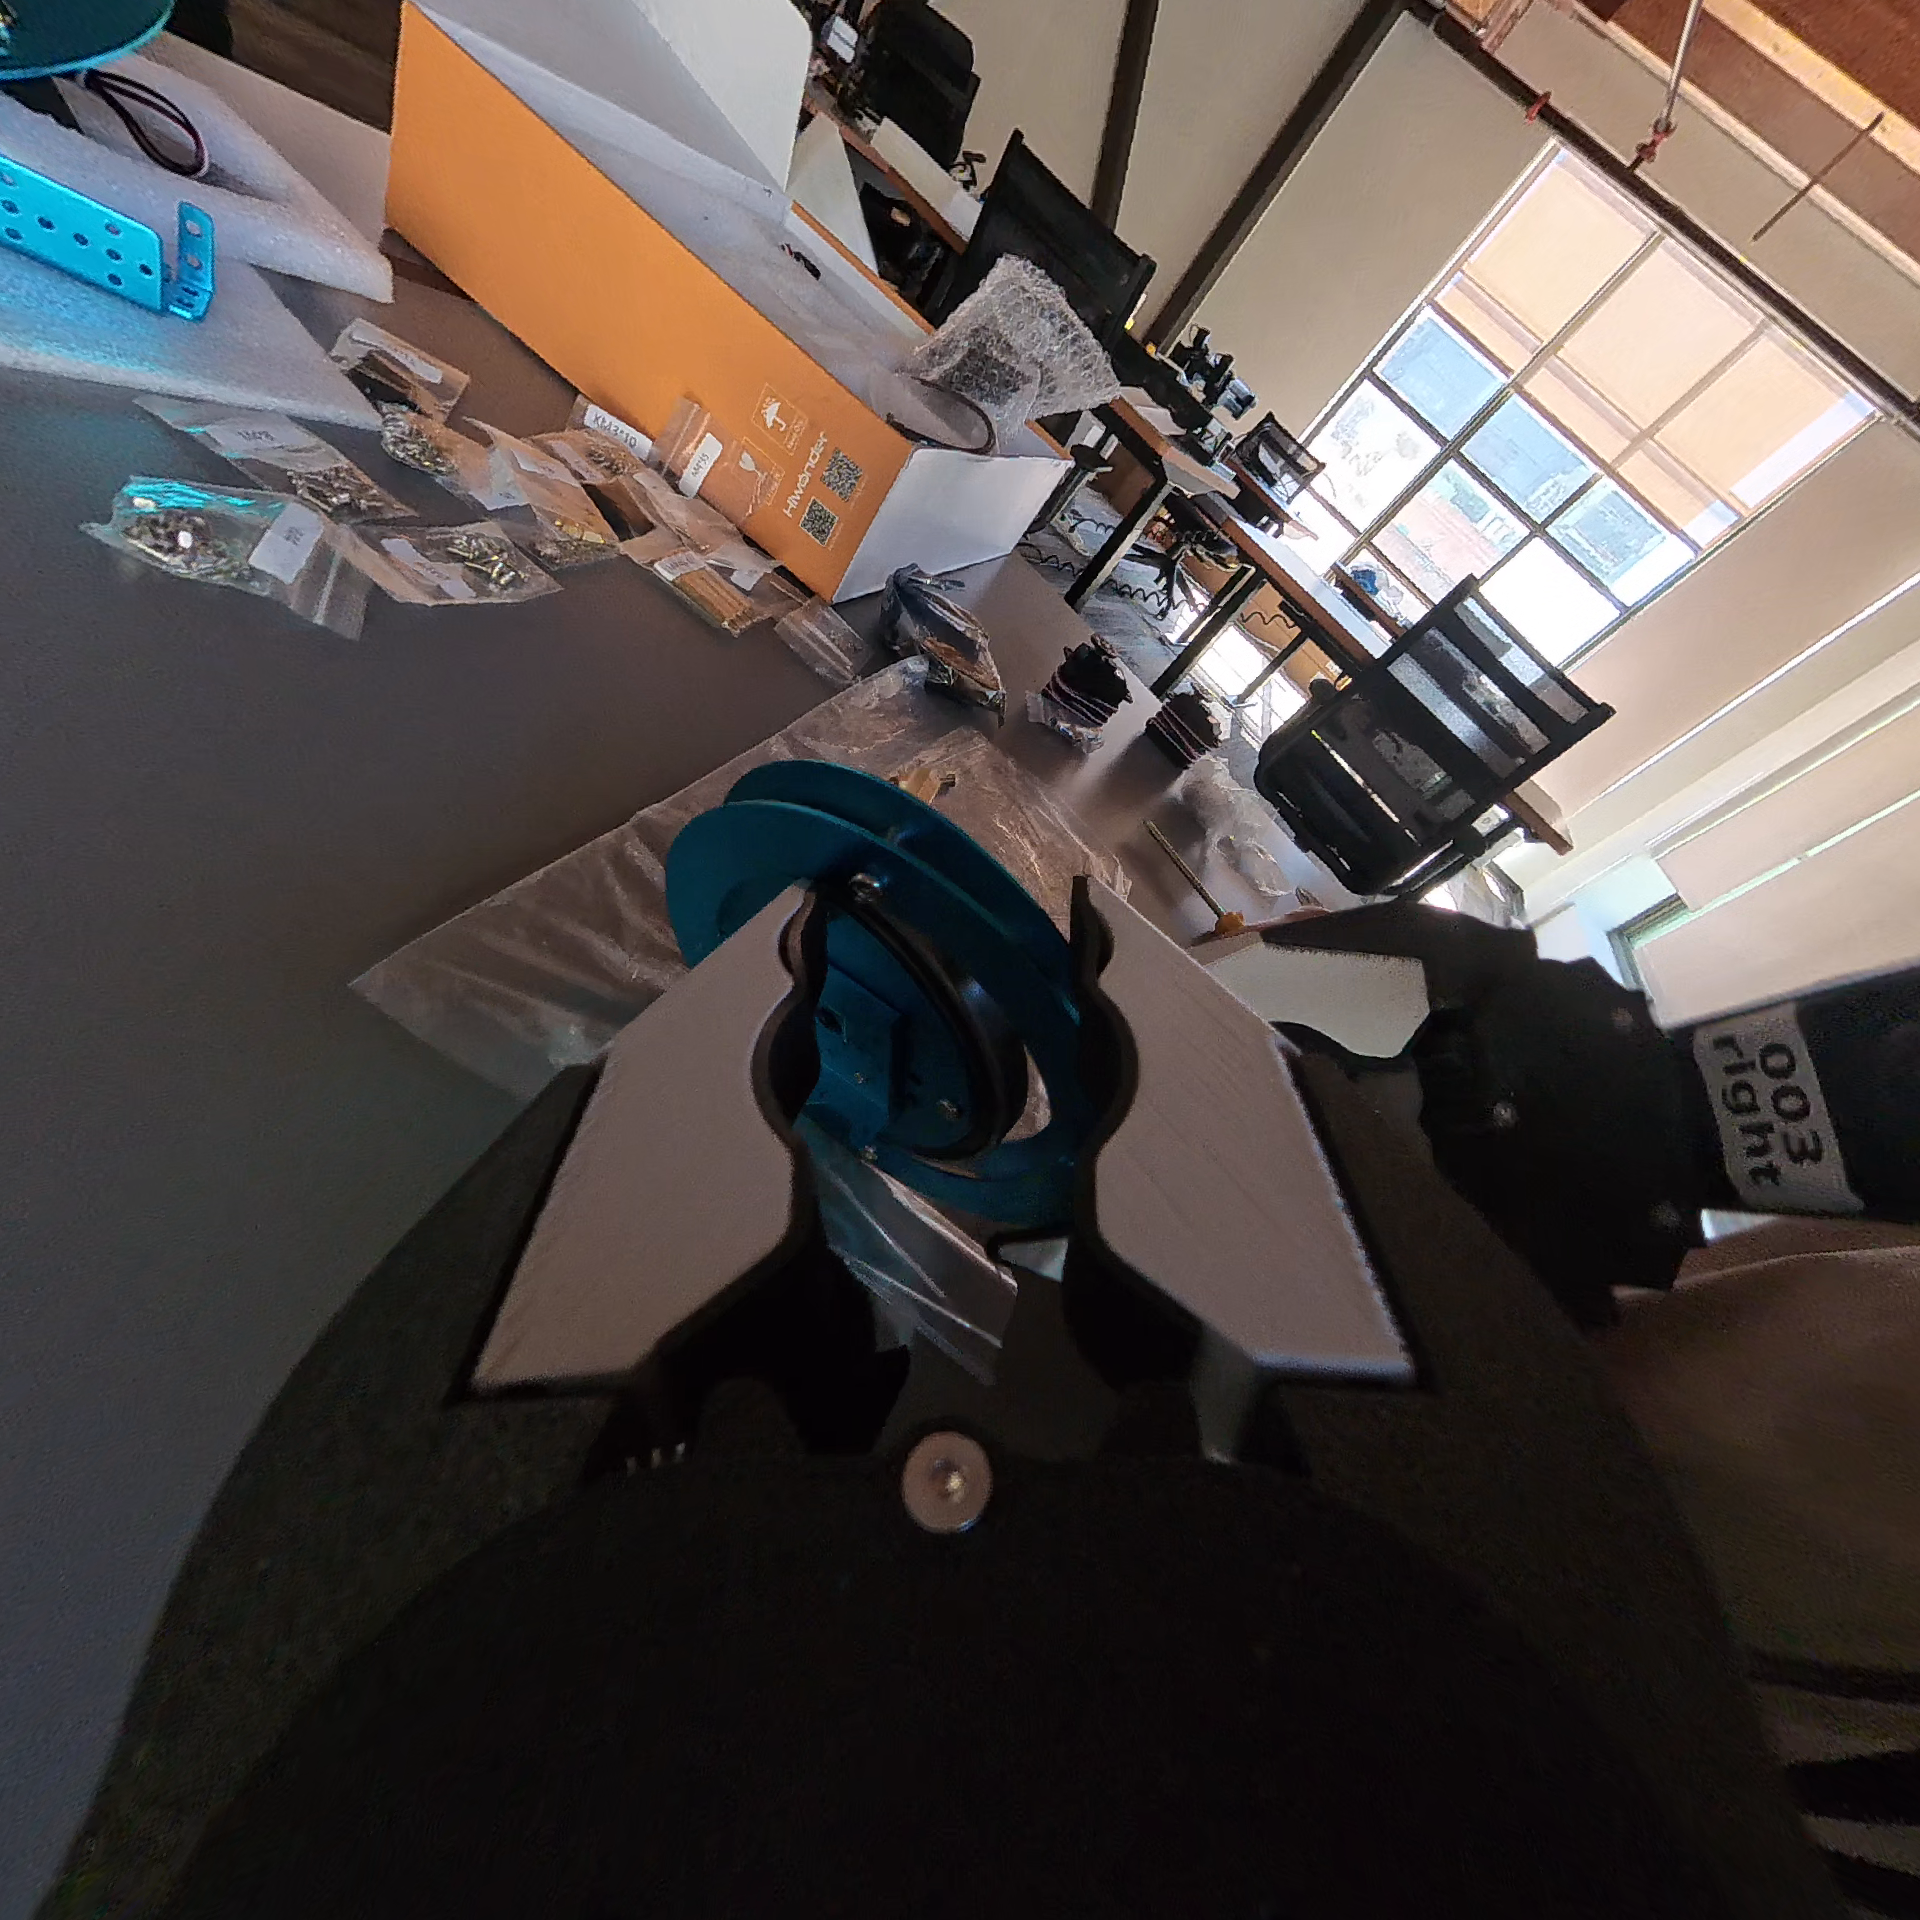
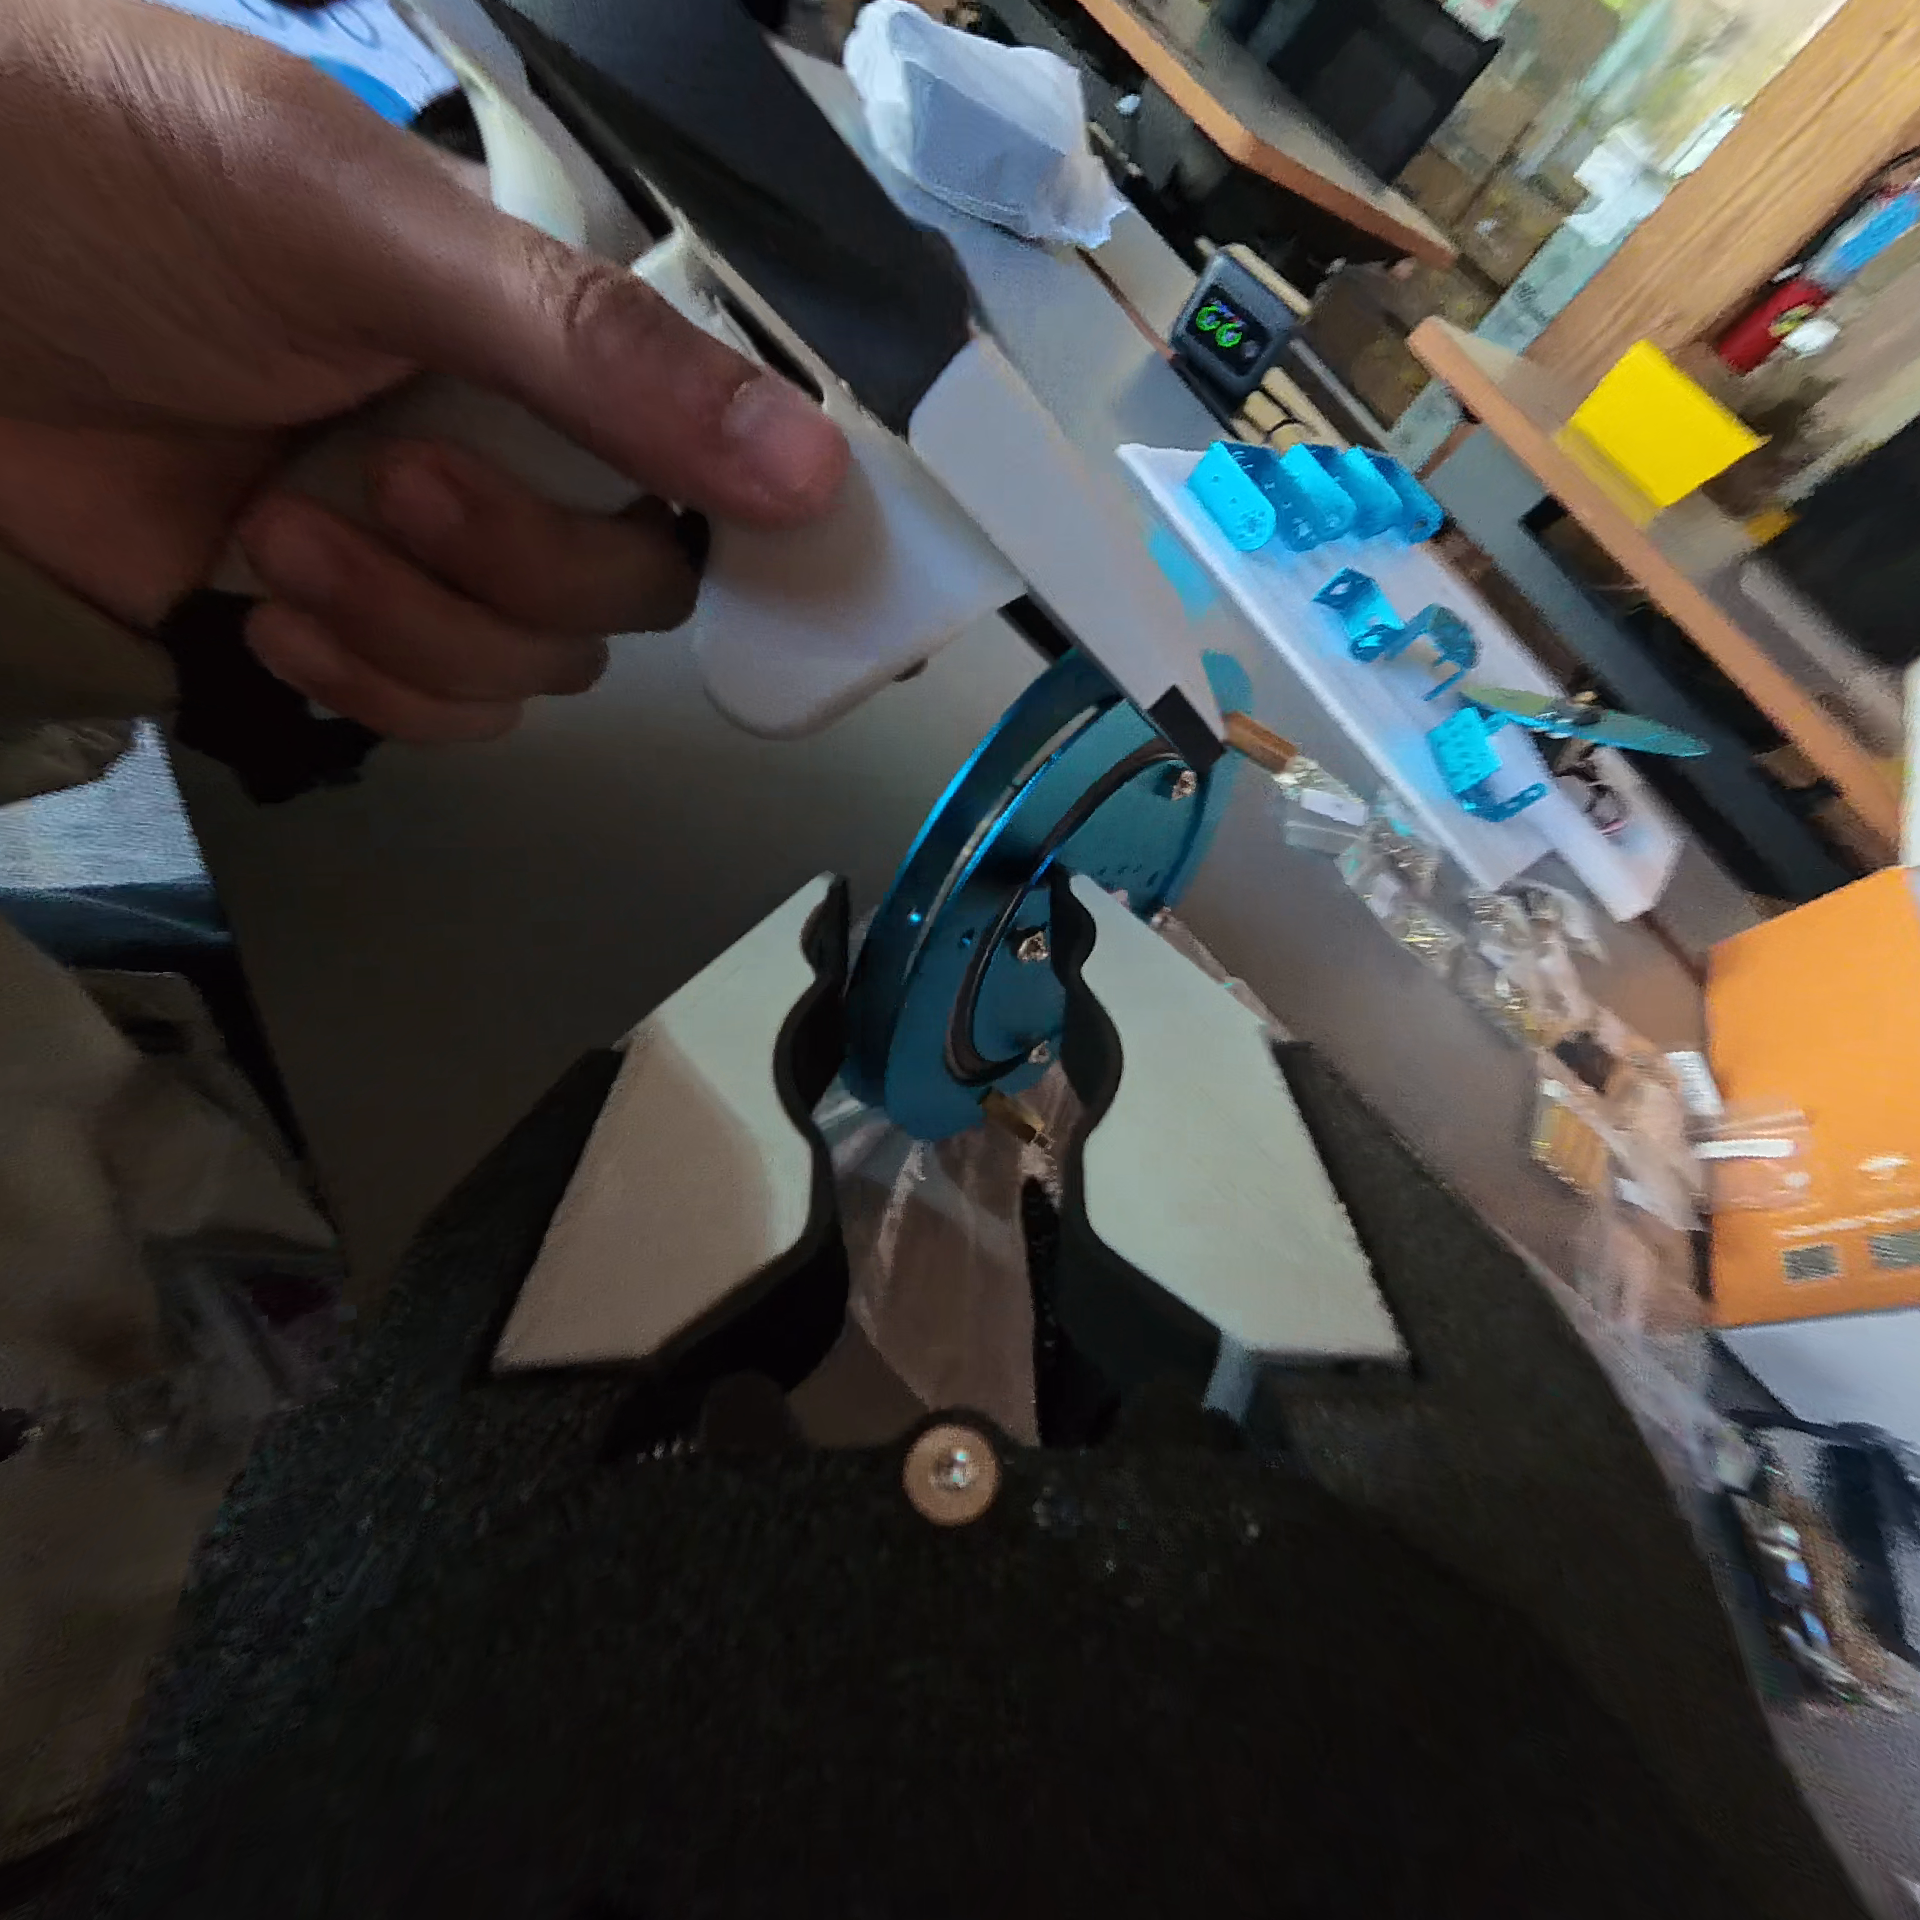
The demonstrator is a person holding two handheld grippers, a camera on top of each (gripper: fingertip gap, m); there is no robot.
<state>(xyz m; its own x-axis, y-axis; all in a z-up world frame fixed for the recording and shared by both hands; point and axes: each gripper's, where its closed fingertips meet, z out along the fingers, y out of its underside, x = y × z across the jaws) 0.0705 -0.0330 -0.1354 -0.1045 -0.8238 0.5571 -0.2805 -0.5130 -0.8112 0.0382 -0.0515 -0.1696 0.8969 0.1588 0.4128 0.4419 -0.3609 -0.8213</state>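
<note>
**Two grippers on one blue disc assembly**

Held up off the grey table between both tools: a round blue disc assembly, two stacked metal plates with a black ring, small screws and brass standoffs. Left gripper with jaws part-way apart and the disc set between the fingers; right fingertip against the disc's rim, left one at its edge, so gripping by the look of it, though contact on the inner faces hidden. Right gripper likewise closed in on the same disc from its other side, seen edge-on, black pads pressing face and back. Blurred right view, so fine detail lost.

Beneath the disc, crumpled clear plastic wrap on the table. Beyond the disc, to its upper left, a scatter of small clear bags of screws, then an orange and white carton behind them. Farther left of the carton, a white foam sheet bearing a blue perforated bracket. In the right view, more blue brackets on a white foam tray just past the disc, and a hand wrapped round the white handle of the left tool above the disc. Black office chair well beyond the disc, by the windows
</note>
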